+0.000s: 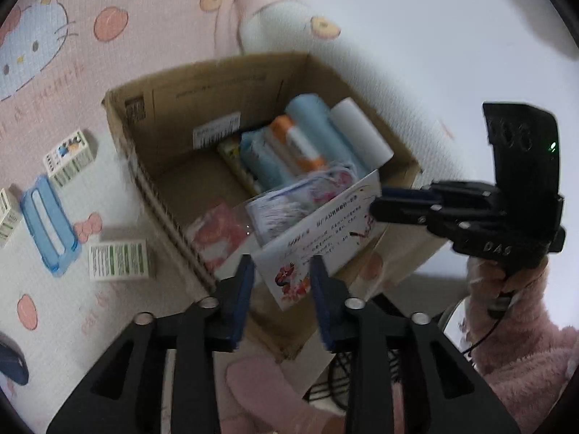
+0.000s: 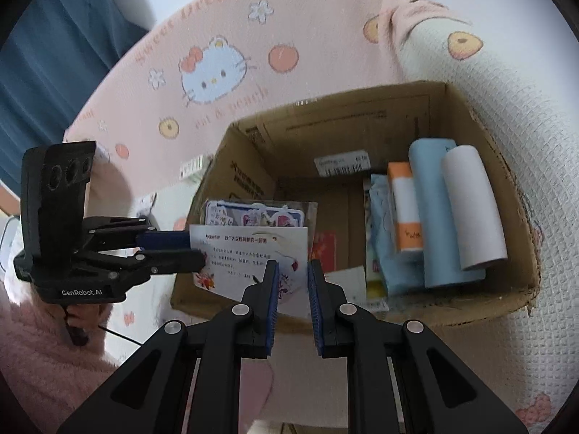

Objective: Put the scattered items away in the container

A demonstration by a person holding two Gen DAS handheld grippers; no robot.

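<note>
i'm over the open brown cardboard box (image 1: 202, 86) with both tools. the thing in hand is a white printed paper card with a flower picture (image 1: 325, 224), with a clear-sleeved pack of cartoon stickers (image 2: 253, 217) behind it. the pair stands nearly upright across the near corner of the box, above a red packet on the box floor.

the left gripper (image 1: 282, 278) is wide, pads clear of the card's lower edge. the right gripper (image 2: 291, 278) shows a narrow gap with the card's bottom lying in it. i cannot tell whether its pads bear on the paper.

i judge the card light, thin and floppy, and the sleeve slick, so the two could slide apart. i'd pinch both layers near a bottom corner, flat across the faces, and lower them against the wall, not drop them.

along the far side of the box lie a pale blue roll (image 2: 434, 209), a white roll (image 2: 474, 206) and an orange-and-white tube (image 2: 407, 213).

outside, on the pink cartoon-cat cloth (image 1: 54, 108), a white-and-green carton (image 1: 119, 260) and a blue plastic frame (image 1: 47, 224) are not yet boxed. the carton looks stiff, easy to take across its short sides.
</note>
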